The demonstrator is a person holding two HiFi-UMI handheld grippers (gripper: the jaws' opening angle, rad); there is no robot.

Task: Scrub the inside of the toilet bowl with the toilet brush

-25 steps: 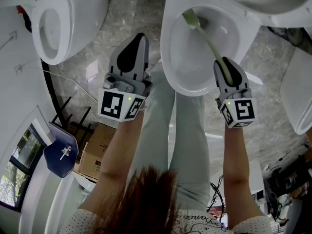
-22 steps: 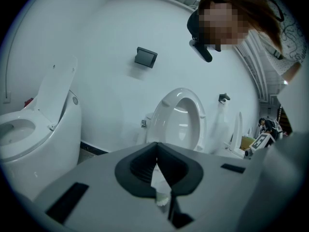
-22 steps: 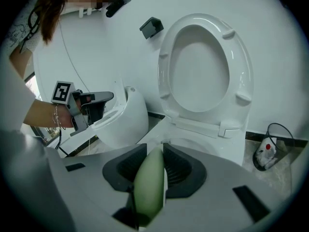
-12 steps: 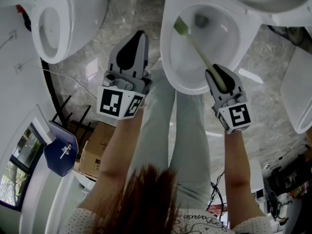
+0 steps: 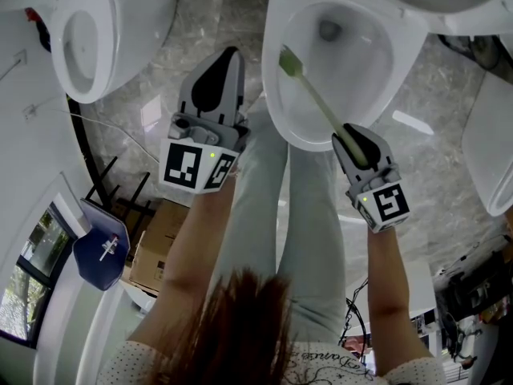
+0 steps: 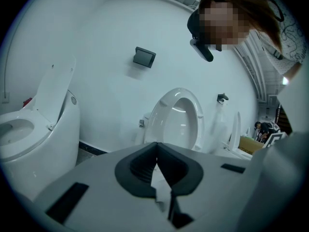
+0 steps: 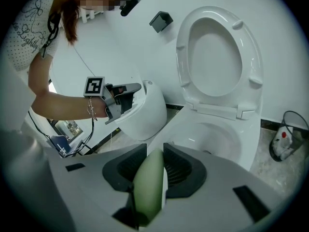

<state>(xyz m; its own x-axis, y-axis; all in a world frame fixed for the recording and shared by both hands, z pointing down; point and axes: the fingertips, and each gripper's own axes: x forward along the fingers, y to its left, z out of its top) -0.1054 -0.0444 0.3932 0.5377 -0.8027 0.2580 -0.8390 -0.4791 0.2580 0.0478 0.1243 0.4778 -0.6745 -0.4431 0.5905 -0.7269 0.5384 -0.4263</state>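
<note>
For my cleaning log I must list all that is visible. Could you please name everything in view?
Toilet: one, white, top centre, lid up.
Brush: one, green, head at the bowl's inner left side.
Second toilet: one, white, top left.
Box: one, brown, lower left.
Blue object: one, blue, beside the box.
Floor: one, grey marble, all around.
Left claw: one, grey, left of the toilet, shut, empty.
Right claw: one, grey, before the toilet, shut on the brush.
Arms: two, bare, behind the claws.
Legs: two, pale trousers, between the arms.

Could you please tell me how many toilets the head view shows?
3: a toilet upper left, the scrubbed toilet top centre, apparently a third cut off at the right edge; others may be hidden.
</note>
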